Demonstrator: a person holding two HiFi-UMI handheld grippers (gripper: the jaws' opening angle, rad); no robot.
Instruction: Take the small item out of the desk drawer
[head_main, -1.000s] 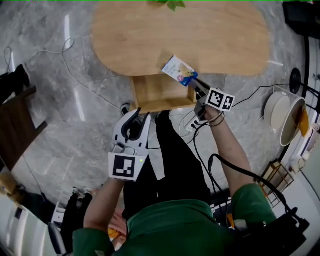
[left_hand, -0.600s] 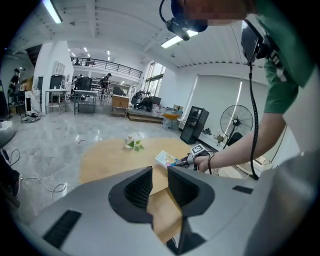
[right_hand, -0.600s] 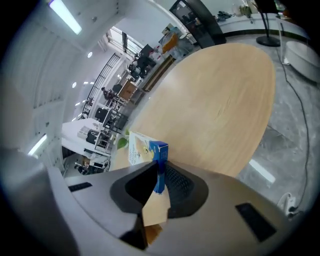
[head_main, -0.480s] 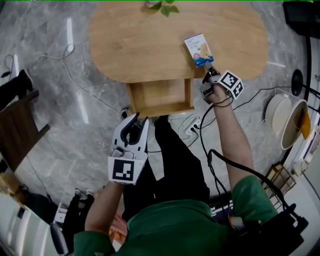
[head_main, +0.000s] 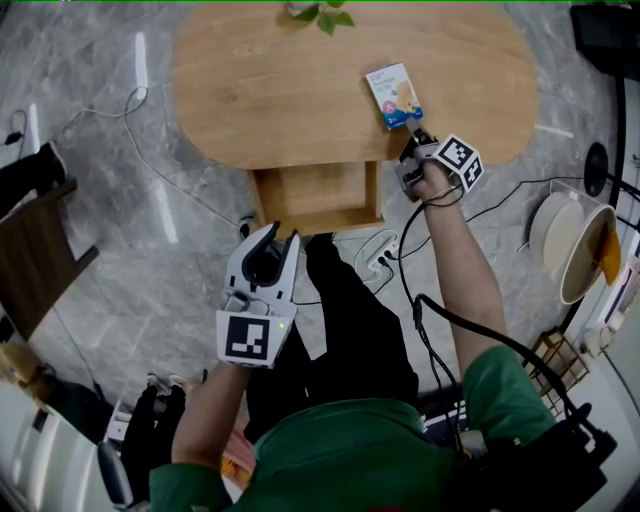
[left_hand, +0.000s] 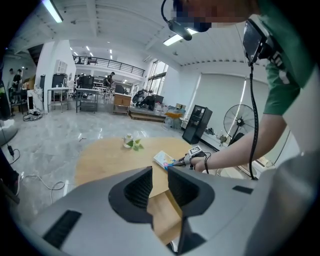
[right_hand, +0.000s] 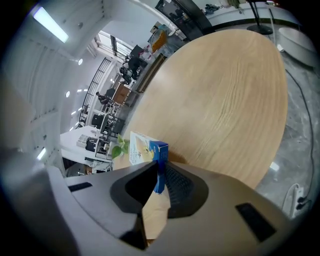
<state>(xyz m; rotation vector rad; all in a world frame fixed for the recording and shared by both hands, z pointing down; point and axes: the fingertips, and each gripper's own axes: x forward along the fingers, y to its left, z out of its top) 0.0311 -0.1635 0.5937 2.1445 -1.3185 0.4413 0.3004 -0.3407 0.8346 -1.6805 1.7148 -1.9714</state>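
Right gripper (head_main: 412, 132) pinches a small blue-and-white cardboard box (head_main: 393, 95) over the oval wooden desk (head_main: 280, 90). Left gripper (head_main: 272, 240), at the desk's 7 o'clock, has its jaws narrowly parted and empty.

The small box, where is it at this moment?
In the head view, the small box is over the right part of the wooden table, its near end gripped by the right gripper, just beyond the open drawer.

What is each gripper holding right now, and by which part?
The right gripper pinches the small box by its blue end. The left gripper holds nothing; its jaws stand apart.
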